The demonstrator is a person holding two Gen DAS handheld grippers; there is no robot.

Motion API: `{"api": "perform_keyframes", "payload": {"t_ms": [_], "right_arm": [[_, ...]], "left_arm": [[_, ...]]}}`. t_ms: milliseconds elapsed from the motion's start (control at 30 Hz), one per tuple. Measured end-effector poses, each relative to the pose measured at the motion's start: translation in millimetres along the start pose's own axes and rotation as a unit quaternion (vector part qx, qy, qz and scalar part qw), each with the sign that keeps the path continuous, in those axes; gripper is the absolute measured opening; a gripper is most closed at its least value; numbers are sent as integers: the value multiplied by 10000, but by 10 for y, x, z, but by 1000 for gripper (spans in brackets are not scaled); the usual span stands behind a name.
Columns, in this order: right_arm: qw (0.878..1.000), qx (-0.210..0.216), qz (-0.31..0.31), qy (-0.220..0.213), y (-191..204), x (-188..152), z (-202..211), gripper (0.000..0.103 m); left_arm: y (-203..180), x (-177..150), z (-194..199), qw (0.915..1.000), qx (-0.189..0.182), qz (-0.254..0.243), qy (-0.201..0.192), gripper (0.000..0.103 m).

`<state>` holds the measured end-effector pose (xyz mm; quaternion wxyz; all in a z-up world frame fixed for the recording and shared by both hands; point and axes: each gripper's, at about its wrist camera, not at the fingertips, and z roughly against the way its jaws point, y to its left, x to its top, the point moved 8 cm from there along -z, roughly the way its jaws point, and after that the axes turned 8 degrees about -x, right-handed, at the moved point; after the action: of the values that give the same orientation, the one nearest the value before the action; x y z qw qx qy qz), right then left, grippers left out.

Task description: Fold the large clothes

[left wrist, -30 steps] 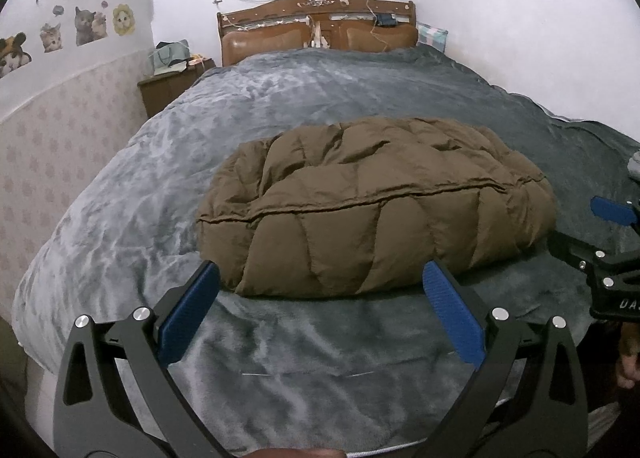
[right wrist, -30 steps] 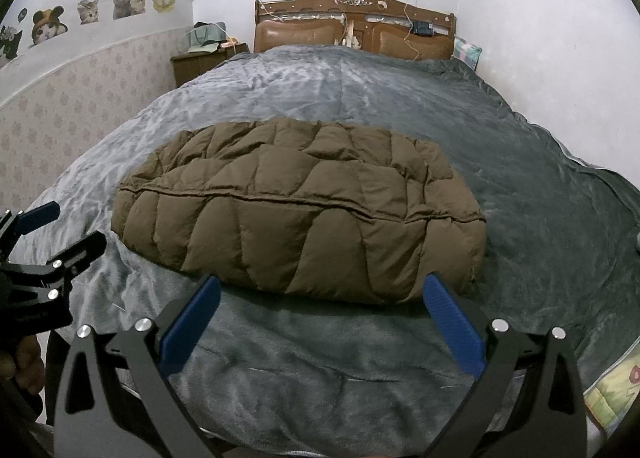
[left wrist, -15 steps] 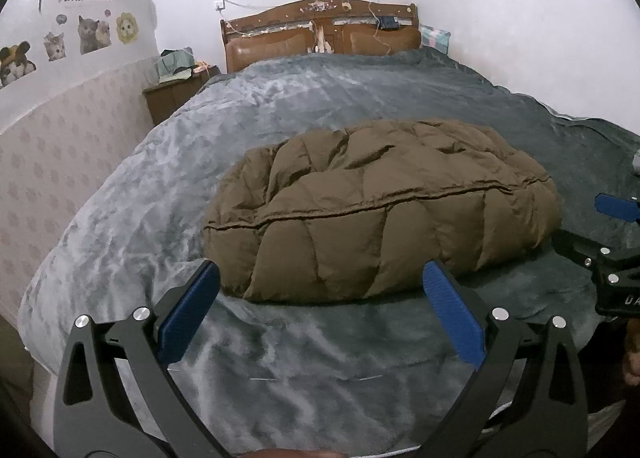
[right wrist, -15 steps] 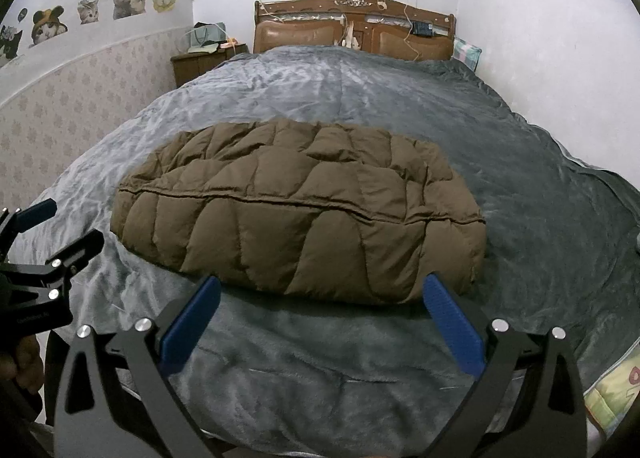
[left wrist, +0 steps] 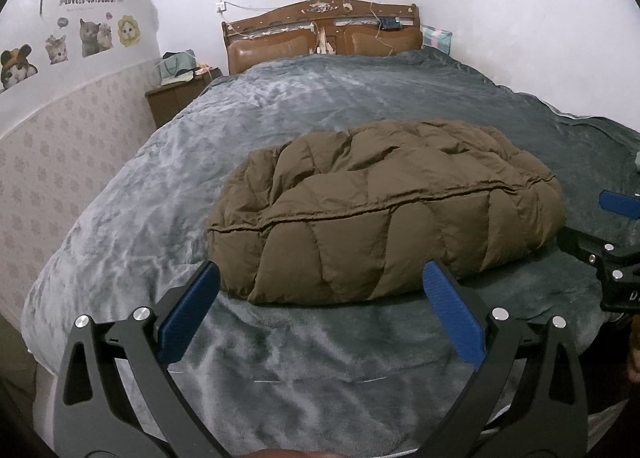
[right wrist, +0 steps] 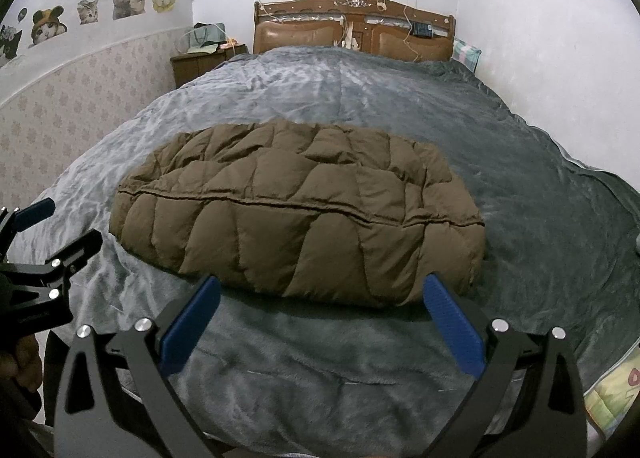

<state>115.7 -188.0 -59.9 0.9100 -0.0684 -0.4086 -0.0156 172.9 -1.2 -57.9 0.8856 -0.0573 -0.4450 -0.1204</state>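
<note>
A brown quilted down jacket [left wrist: 384, 214] lies folded into a thick oblong bundle on the grey blanket of the bed [left wrist: 320, 98]; it also shows in the right wrist view [right wrist: 296, 214]. My left gripper [left wrist: 320, 314] is open and empty, held just short of the bundle's near edge. My right gripper [right wrist: 320, 314] is open and empty, also just short of the near edge. Each gripper shows at the side of the other's view: the right one [left wrist: 608, 242] and the left one [right wrist: 44, 246].
A wooden headboard [right wrist: 352, 26] stands at the far end of the bed. A bedside cabinet [left wrist: 180, 98] with bags on it stands at the far left by the papered wall. The bed's near edge [right wrist: 600, 390] runs just below the grippers.
The left gripper has tipped and drawn slightly back, so the jacket sits lower and further right in its view. The right gripper has barely moved. Both stay open.
</note>
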Motion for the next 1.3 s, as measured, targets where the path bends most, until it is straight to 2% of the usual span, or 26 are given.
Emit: {"api": "perform_keyframes", "payload": {"t_ms": [1300], "right_arm": [[10000,42,59,1,-23,25,2,101]], "left_arm": [[-18,-30,-5,10000,-6,1,12,100]]}}
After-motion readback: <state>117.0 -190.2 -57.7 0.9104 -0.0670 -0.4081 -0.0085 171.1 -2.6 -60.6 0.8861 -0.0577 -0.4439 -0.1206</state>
